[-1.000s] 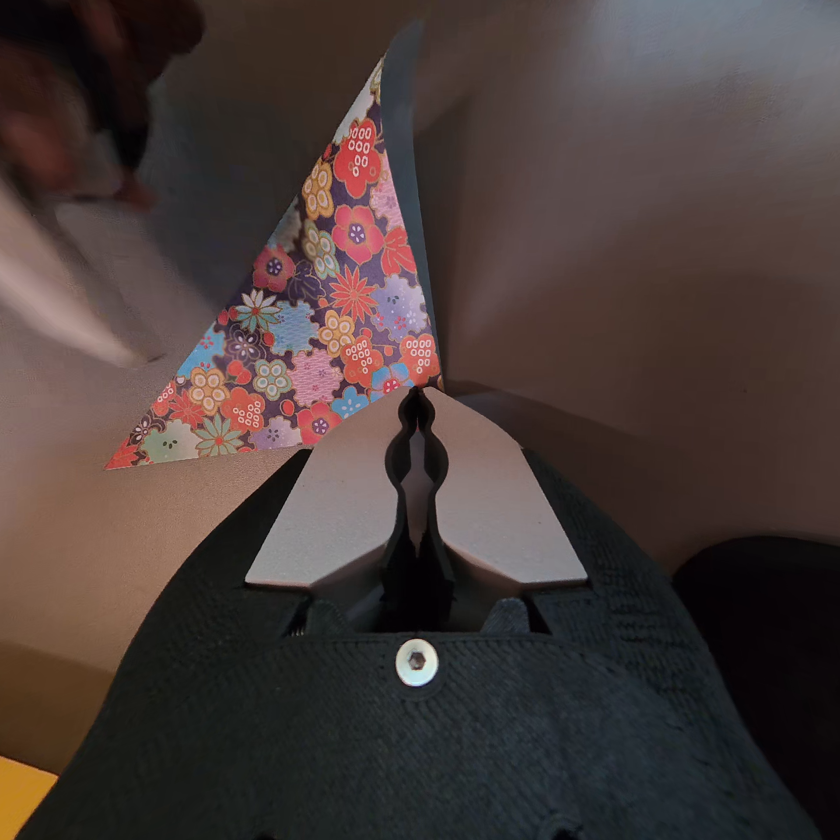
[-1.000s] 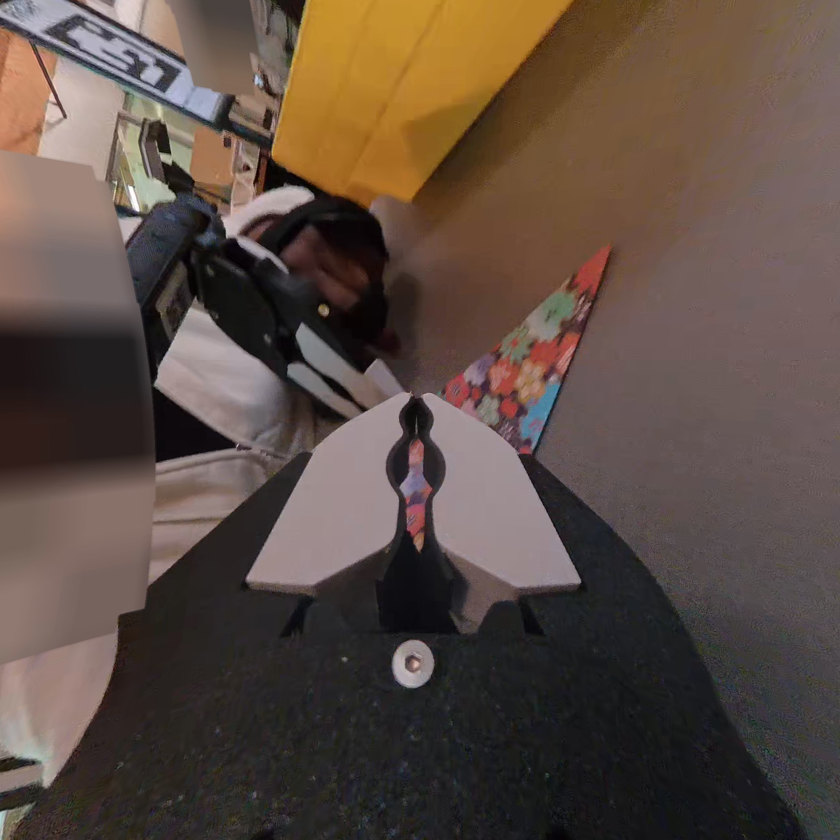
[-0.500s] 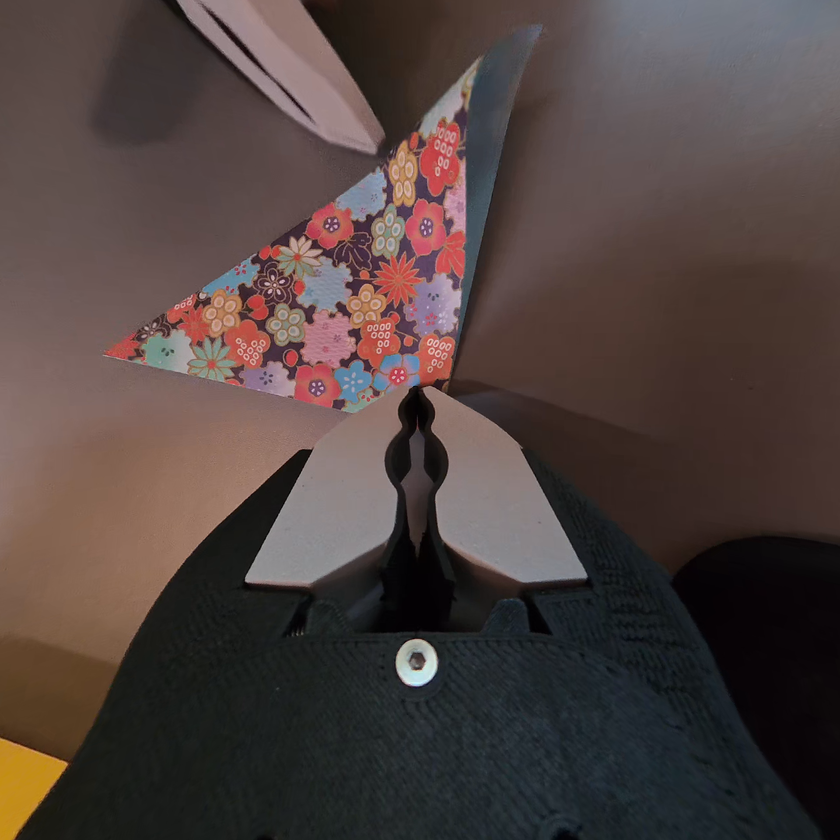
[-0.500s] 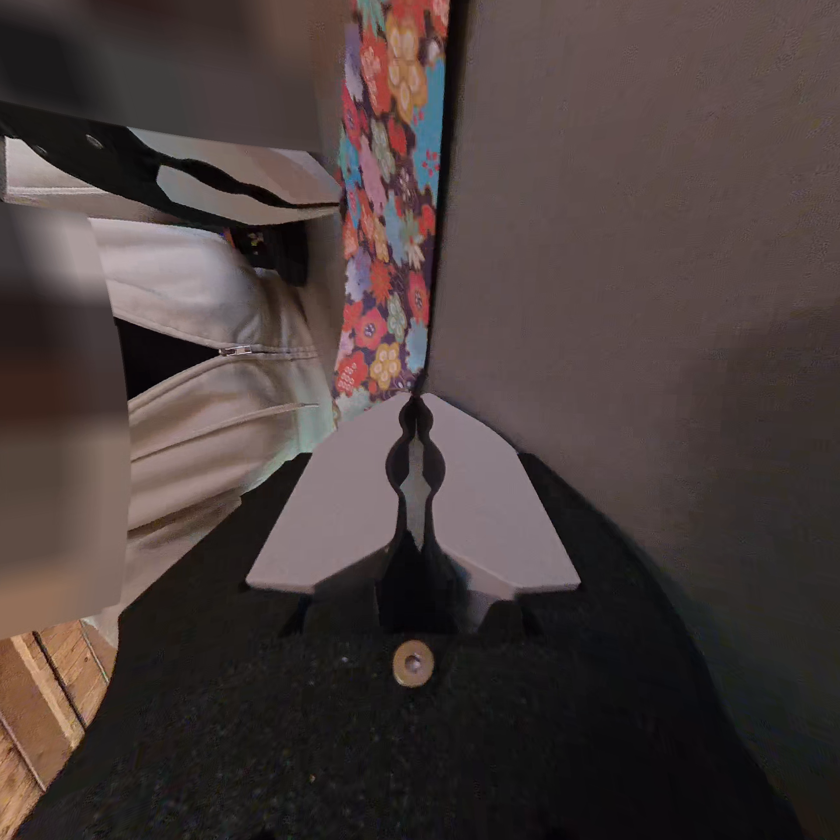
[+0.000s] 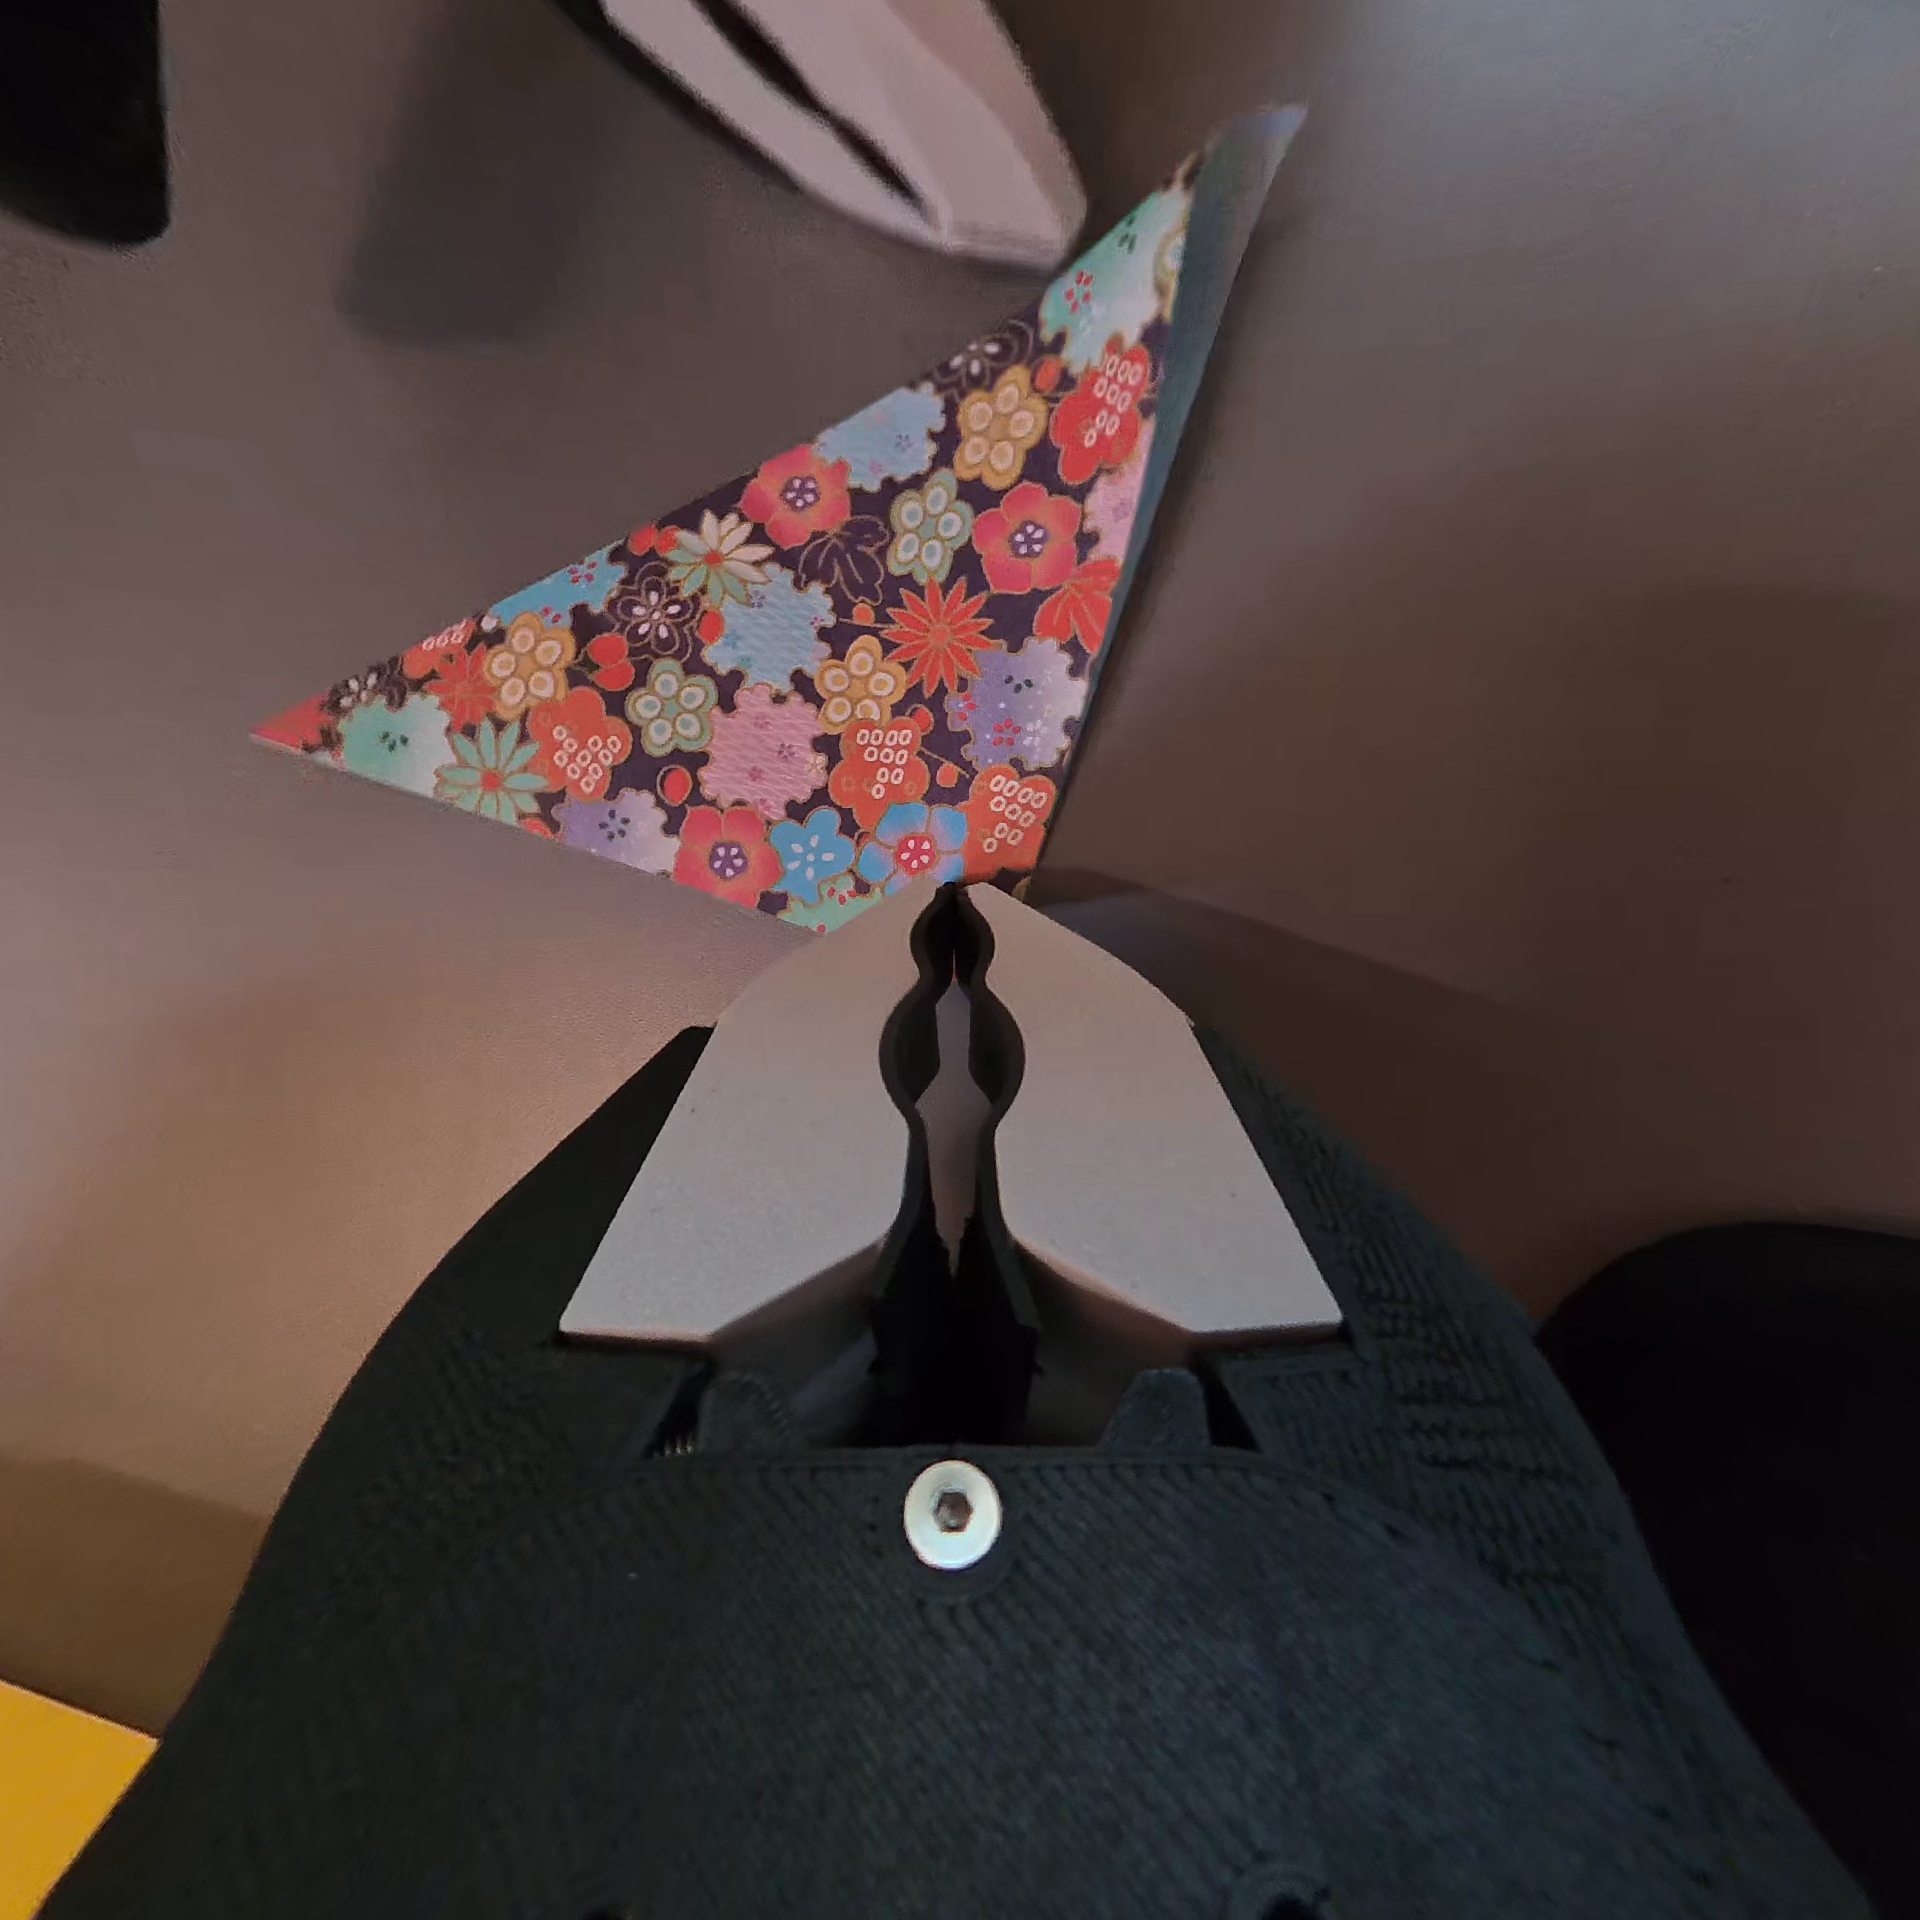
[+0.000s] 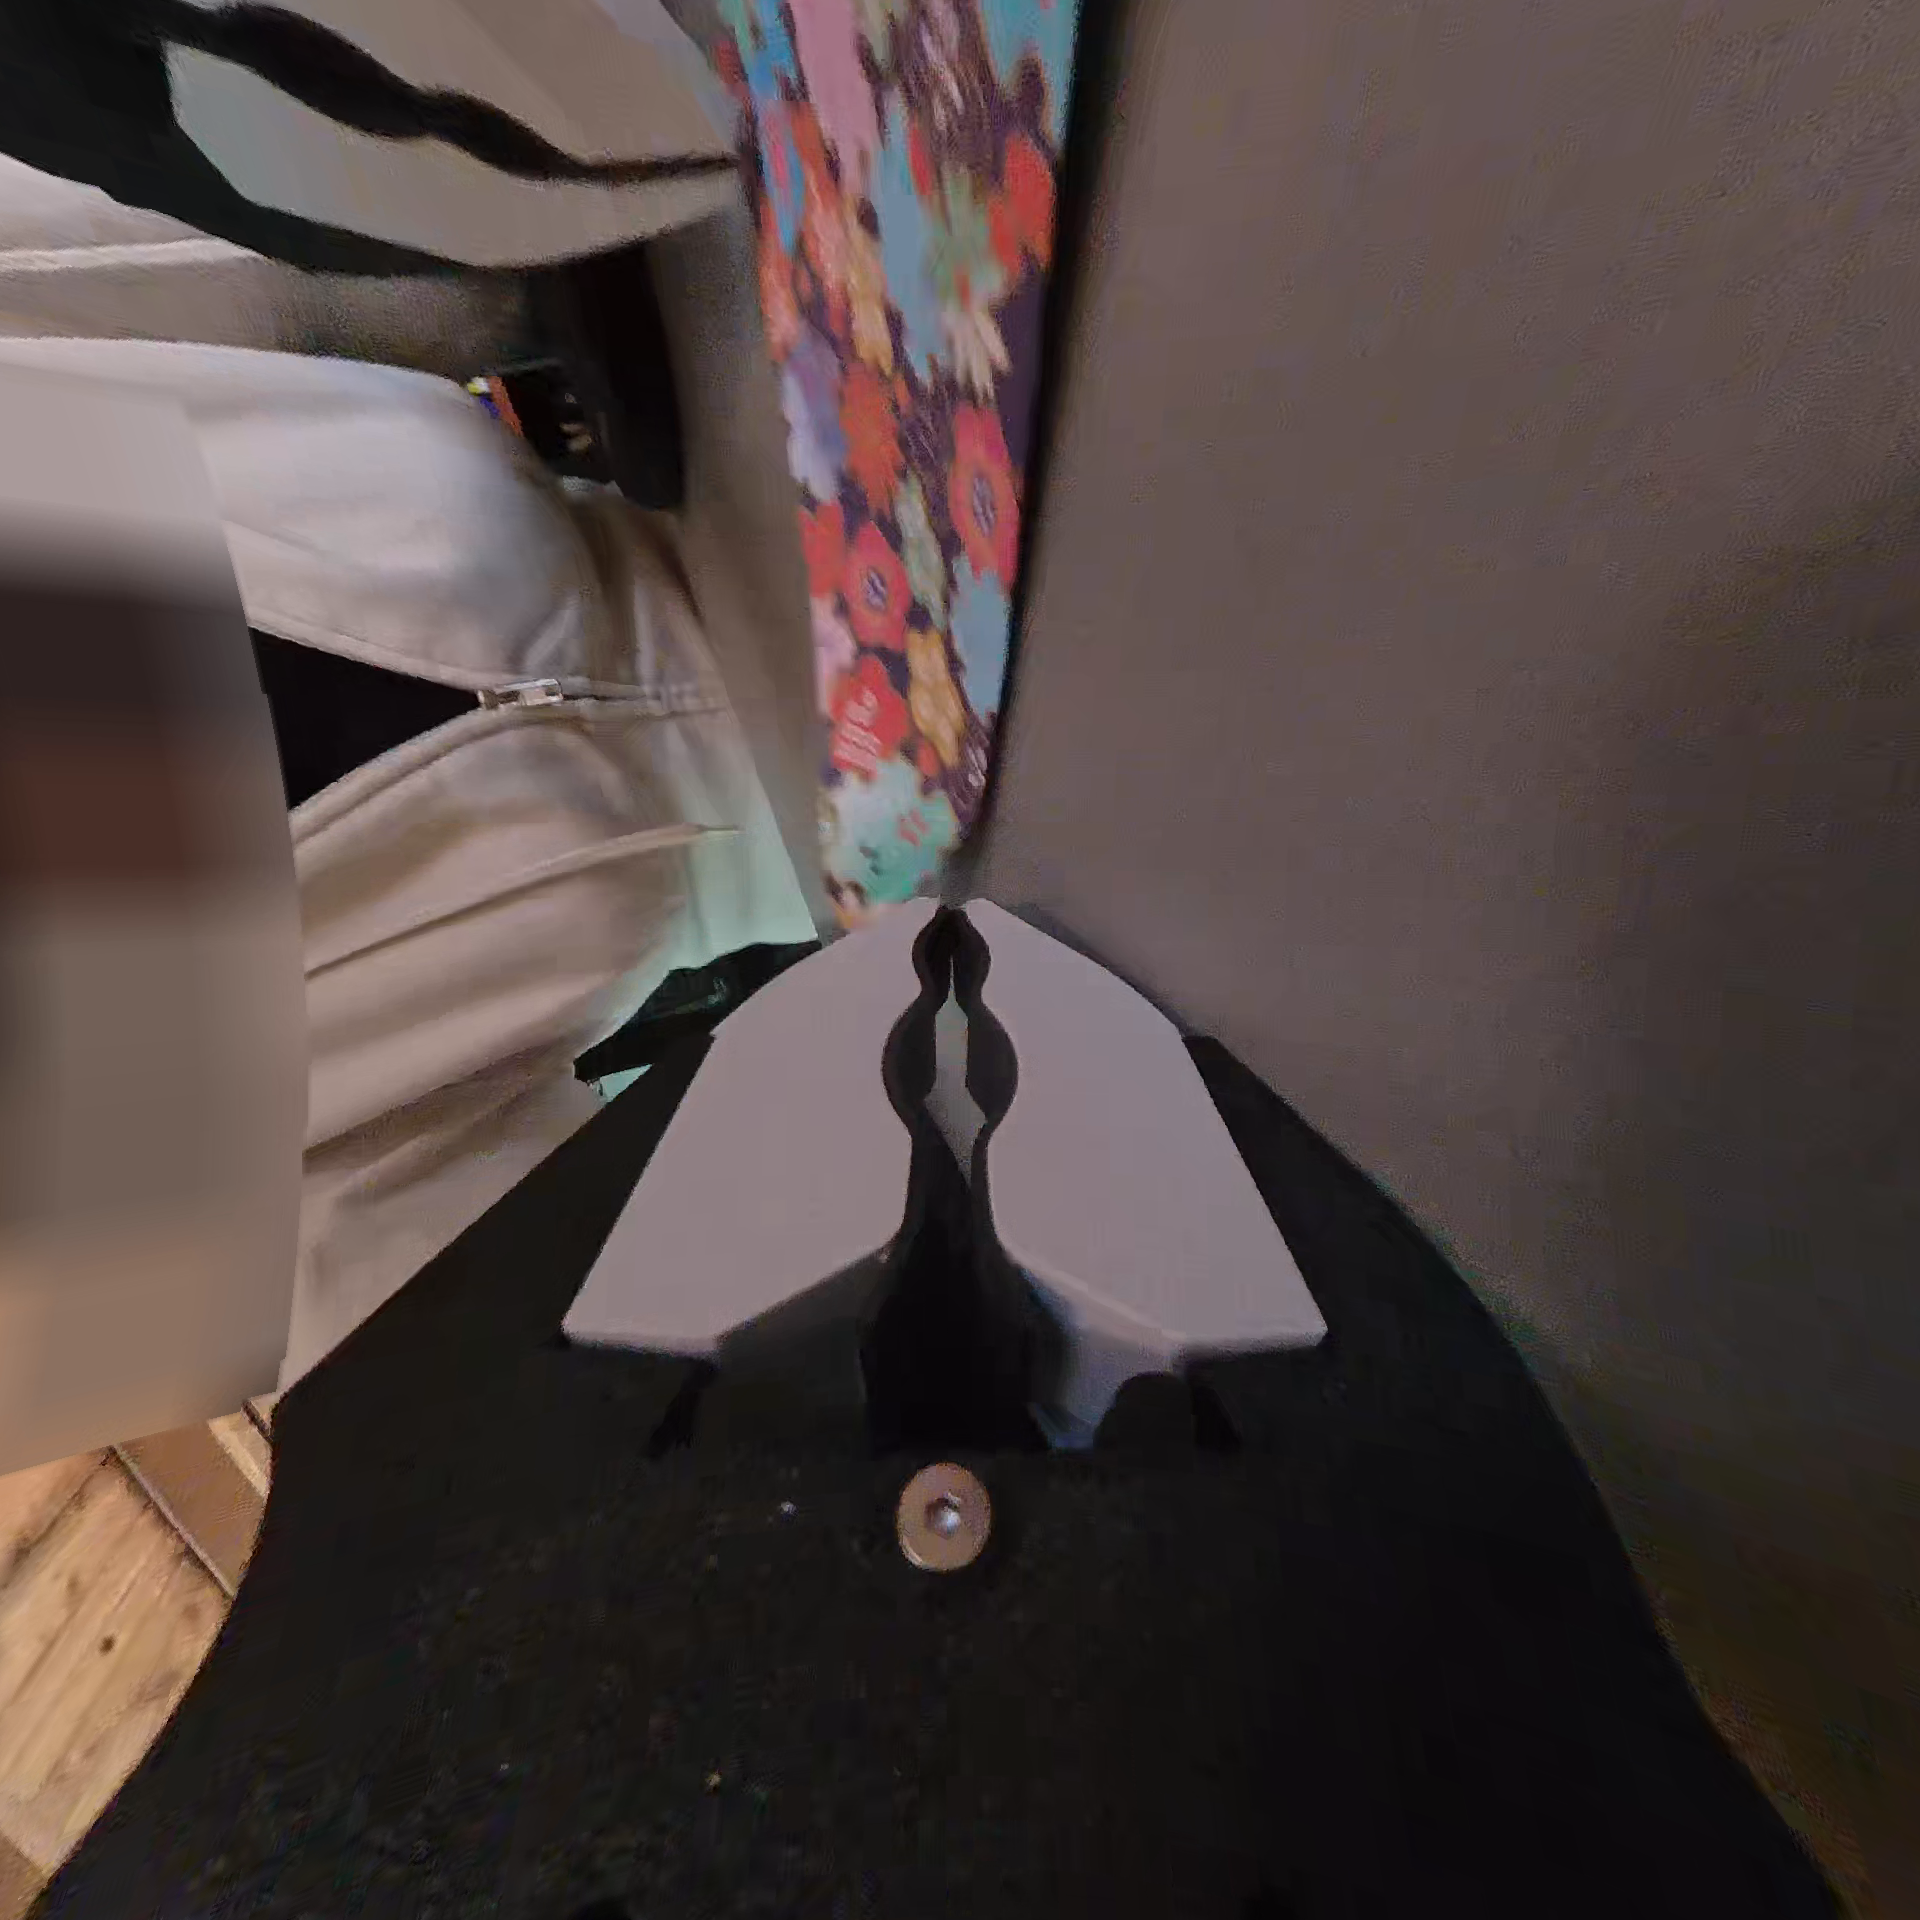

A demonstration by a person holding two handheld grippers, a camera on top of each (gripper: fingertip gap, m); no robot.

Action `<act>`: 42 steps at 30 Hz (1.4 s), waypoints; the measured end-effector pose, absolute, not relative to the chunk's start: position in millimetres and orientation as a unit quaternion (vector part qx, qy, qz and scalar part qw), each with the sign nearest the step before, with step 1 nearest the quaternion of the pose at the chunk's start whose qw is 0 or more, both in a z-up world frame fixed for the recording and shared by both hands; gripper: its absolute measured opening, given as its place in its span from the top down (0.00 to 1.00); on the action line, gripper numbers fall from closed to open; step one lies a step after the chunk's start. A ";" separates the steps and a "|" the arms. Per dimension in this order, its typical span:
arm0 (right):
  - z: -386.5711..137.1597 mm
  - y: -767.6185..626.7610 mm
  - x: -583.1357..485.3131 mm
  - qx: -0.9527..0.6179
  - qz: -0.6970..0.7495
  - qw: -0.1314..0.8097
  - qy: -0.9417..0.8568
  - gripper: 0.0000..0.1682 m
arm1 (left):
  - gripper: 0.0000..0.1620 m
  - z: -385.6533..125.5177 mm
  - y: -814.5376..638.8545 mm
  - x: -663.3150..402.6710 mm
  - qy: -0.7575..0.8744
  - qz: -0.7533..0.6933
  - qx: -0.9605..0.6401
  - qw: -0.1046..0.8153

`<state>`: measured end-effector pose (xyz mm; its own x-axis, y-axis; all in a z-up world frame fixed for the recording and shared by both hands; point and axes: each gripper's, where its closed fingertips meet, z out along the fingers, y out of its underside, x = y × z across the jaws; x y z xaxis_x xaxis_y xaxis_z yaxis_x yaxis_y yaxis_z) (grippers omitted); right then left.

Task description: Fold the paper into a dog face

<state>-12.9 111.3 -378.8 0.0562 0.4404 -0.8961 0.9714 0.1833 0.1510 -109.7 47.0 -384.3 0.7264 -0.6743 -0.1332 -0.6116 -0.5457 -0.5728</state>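
Paper: the floral origami paper is folded into a triangle, its lower edge on the grey tabletop and the rest lifted off it.
Left gripper: the left gripper has its jaws together, clamped on the triangle's near corner, probably to anchor it.
Right gripper: the right gripper is pinched tight on the far tip, seen edge-on in its own view; holding both ends likely keeps the sheet taut for the ear fold.
Person: a pale jacket behind the sheet.
Change: half a second ago the right gripper sat farther from the left camera; it looms larger now, and the triangle has tilted slightly.
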 end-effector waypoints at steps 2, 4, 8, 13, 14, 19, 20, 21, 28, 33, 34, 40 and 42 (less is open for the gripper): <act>-380.4 125.1 1.5 0.578 -0.254 0.438 0.640 1.00 | 1.00 -384.3 47.2 -109.6 0.368 -0.050 -0.877 0.304; -360.1 112.9 -18.8 0.561 -0.324 0.419 0.636 1.00 | 1.00 -384.3 47.3 -109.6 0.371 -0.046 -0.877 0.302; -347.5 67.9 -44.5 0.499 -0.359 0.430 0.661 1.00 | 1.00 -384.4 47.2 -109.7 0.370 -0.046 -0.877 0.302; -376.3 68.8 -18.2 0.515 -0.298 0.464 0.656 1.00 | 1.00 -384.5 47.3 -109.8 0.370 -0.049 -0.877 0.303; -376.9 73.6 -12.4 0.522 -0.294 0.460 0.656 1.00 | 1.00 -384.6 47.2 -109.8 0.369 -0.051 -0.877 0.303; -378.8 103.4 24.4 0.540 -0.224 0.462 0.667 1.00 | 1.00 -384.6 47.3 -109.8 0.372 -0.050 -0.876 0.301; -372.4 101.3 18.7 0.534 -0.243 0.456 0.669 1.00 | 1.00 -384.6 47.4 -109.7 0.374 -0.048 -0.876 0.300; -360.7 93.3 7.1 0.521 -0.284 0.454 0.665 1.00 | 1.00 -384.5 47.3 -109.8 0.375 -0.046 -0.876 0.300; -369.5 62.5 -34.9 0.490 -0.325 0.447 0.674 1.00 | 1.00 -384.7 47.4 -109.9 0.376 -0.043 -0.875 0.302; -375.9 71.3 -6.2 0.506 -0.311 0.456 0.663 1.00 | 1.00 -384.7 47.3 -109.9 0.372 -0.050 -0.876 0.302; -376.2 75.2 1.5 0.510 -0.311 0.455 0.661 1.00 | 1.00 -384.7 47.3 -109.9 0.370 -0.052 -0.877 0.303; -380.6 99.0 36.9 0.540 -0.285 0.400 0.683 1.00 | 1.00 -384.4 47.4 -109.7 0.380 -0.044 -0.872 0.306; -361.3 86.6 24.7 0.527 -0.357 0.335 0.695 1.00 | 1.00 -384.2 47.6 -109.6 0.388 -0.042 -0.867 0.311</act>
<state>24.7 86.6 -361.3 -0.2210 0.4936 -0.8412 0.9711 0.1910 -0.1431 -109.6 47.6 -384.2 0.6957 -0.6983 -0.1685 -0.6461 -0.5058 -0.5716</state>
